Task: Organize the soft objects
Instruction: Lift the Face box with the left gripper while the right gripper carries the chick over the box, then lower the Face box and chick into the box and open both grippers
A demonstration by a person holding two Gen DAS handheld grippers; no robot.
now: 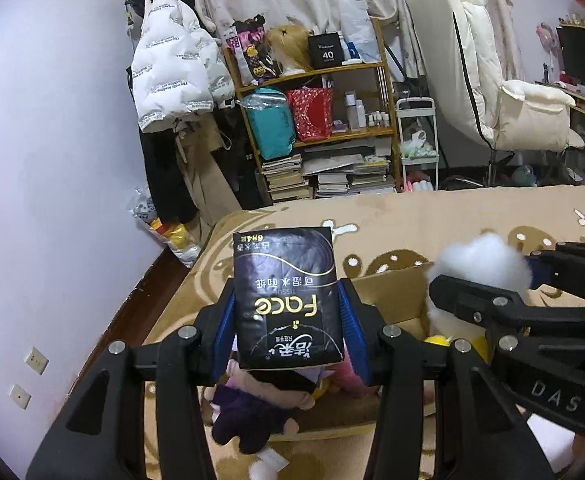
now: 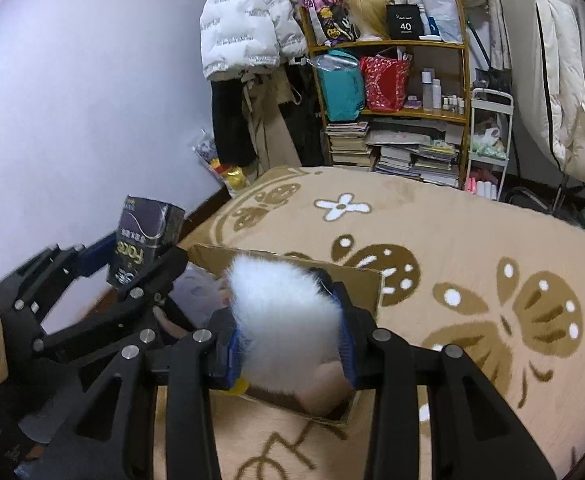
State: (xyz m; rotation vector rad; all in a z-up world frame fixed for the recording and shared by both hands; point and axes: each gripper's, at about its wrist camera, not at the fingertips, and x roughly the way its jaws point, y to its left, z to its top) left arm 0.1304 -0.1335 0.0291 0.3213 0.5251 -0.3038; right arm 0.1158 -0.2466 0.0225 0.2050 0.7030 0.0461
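The left gripper [image 1: 287, 322] has its blue pads pressed against both sides of a dark tissue pack [image 1: 287, 300], the jaws only as far apart as the pack is wide. The pack stands upright between the fingers (its "Face" lettering reads upside down in the left wrist view) and hangs above the near end of the cardboard box [image 1: 392, 300].

The right gripper [image 2: 288, 334] is clamped on a fluffy white plush toy [image 2: 286, 320], whose fur bulges out above and below the pads. Its jaws are narrowly parted, with the toy filling the gap. The toy also hangs over the cardboard box, toward the box's right side as the left wrist view shows it, where the white fluff [image 1: 482, 262] sits level with the box's far rim.

Inside the box, under the tissue pack, lie a purple plush [image 1: 248, 412], something pink [image 1: 348, 376] and a yellow item [image 1: 438, 340]; what the last two are cannot be told.

The box rests on a tan blanket [image 2: 452, 248] with brown and white flower patterns. Beyond the box's far side stands a wooden shelf [image 1: 386, 92] loaded with books, bags and bottles, and to the left of the shelf hangs a white puffer jacket [image 1: 172, 68].
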